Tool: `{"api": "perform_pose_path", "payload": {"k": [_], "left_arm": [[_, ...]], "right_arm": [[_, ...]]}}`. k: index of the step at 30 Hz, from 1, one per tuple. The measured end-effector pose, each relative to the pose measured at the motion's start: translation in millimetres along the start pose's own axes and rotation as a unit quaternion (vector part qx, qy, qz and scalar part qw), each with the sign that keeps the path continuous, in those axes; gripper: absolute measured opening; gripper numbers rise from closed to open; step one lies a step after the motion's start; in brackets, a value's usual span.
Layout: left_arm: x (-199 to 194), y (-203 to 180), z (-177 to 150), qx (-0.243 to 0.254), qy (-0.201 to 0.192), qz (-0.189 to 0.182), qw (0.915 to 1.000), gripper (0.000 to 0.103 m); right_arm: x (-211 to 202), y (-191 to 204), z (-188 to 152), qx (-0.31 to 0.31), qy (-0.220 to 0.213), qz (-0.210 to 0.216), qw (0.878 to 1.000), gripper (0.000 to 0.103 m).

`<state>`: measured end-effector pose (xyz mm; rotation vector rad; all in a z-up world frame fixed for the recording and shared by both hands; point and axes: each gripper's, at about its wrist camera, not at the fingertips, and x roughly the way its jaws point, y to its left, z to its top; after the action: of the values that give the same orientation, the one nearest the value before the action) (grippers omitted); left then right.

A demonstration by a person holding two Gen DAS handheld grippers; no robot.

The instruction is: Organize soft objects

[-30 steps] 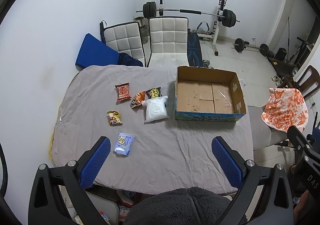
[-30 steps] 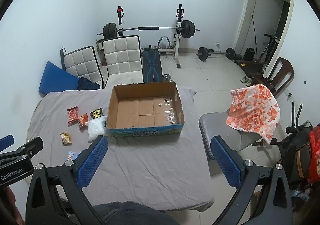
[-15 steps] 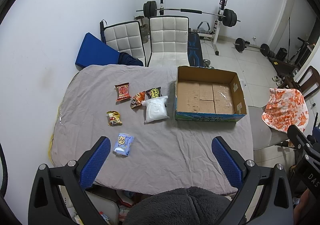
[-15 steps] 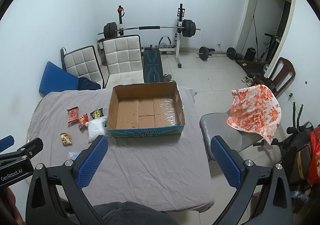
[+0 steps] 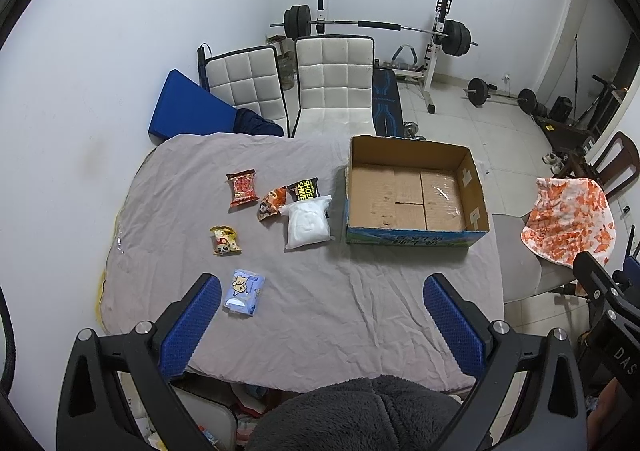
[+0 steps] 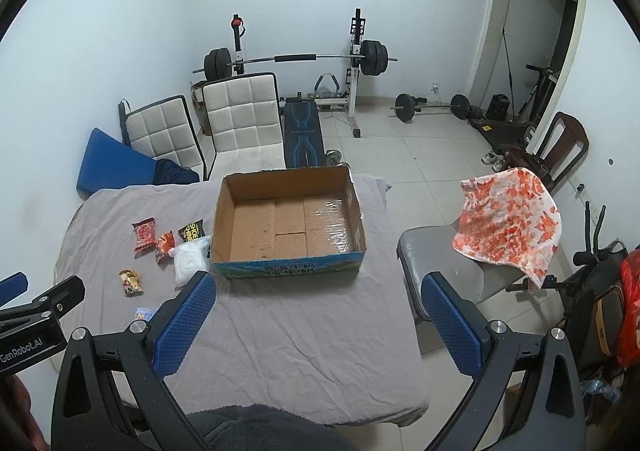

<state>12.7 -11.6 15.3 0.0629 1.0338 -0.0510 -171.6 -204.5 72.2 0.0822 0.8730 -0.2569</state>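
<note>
Several soft packets lie on the grey-covered table (image 5: 360, 311): a white bag (image 5: 306, 225), a red snack packet (image 5: 241, 188), an orange packet (image 5: 272, 203), a black packet (image 5: 305, 189), a yellow packet (image 5: 224, 241) and a light blue tissue pack (image 5: 244, 293). An empty cardboard box (image 5: 414, 191) stands to their right. My left gripper (image 5: 320, 311) hovers open above the near table edge, nothing between its blue pads. My right gripper (image 6: 318, 313) is also open and empty, held high in front of the box (image 6: 288, 227). The white bag (image 6: 190, 259) lies by the box's left corner.
Two white padded chairs (image 5: 332, 91) and a blue mat (image 5: 188, 109) stand behind the table. A grey chair with an orange-patterned cloth (image 6: 512, 227) sits to the right. A barbell rack (image 6: 296, 59) and weights fill the far room. A dark fleece sleeve (image 5: 360, 415) shows at the bottom.
Both views have shifted only slightly; the objects on the table and the box have not moved, and both grippers stay open.
</note>
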Motion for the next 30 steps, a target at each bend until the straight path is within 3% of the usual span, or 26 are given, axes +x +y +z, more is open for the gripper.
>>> {"api": "perform_pose_path", "payload": {"k": [23,30], "left_arm": [[1,-3,-2,-0.016,-0.005,-0.012,0.9998,0.103],[35,27,11,-0.048,-0.005,0.003,0.9988,0.103]], "right_arm": [[5,-7,8,0.001,-0.003,0.012,1.000,0.103],[75,-5,5,-0.004,0.068,0.051,0.996,0.103]]}}
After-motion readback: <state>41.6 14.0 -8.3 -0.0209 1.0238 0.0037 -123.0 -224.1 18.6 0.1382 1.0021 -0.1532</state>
